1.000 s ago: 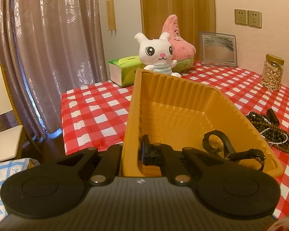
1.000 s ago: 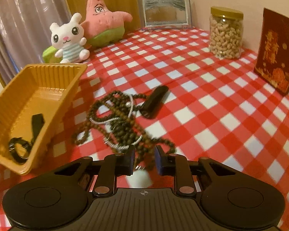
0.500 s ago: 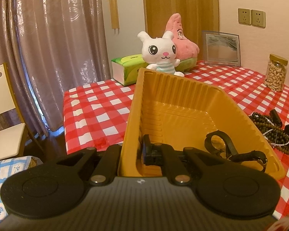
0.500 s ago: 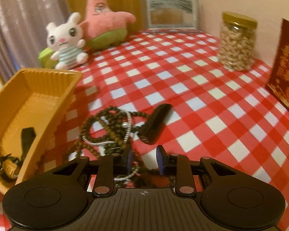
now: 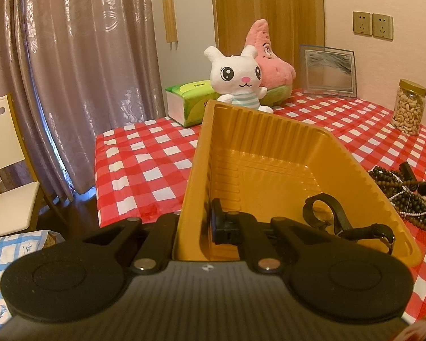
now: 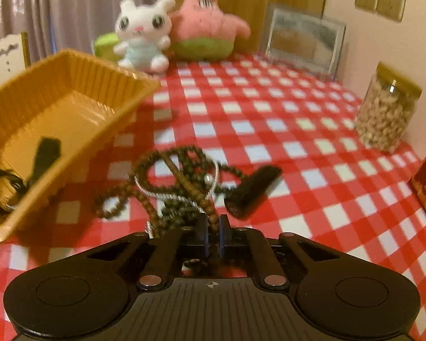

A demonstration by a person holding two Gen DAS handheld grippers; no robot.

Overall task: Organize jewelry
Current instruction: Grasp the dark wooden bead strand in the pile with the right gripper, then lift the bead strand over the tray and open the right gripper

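Yellow plastic tray point(image 5: 272, 142) fills mid-frame, its left wall clamped in the left hand-held gripper point(image 5: 197, 224). The right hand-held gripper point(image 6: 213, 234) has just closed, apparently pinching a strand of the dark bead necklace point(image 6: 179, 182) heaped centre-frame on the checked bench point(image 6: 298, 130), though blur obscures it.

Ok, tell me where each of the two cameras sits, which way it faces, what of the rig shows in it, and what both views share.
Left wrist: on the left gripper, looking forward and down along its fingers, which are shut on the near wall of the yellow tray; curtains and the table's left end lie beyond.
Right wrist: on the right gripper, angled down at the brown bead necklace; its jaws have just closed on a strand.
Shared: tray, beads, white bunny plush, nut jar, checked tablecloth.
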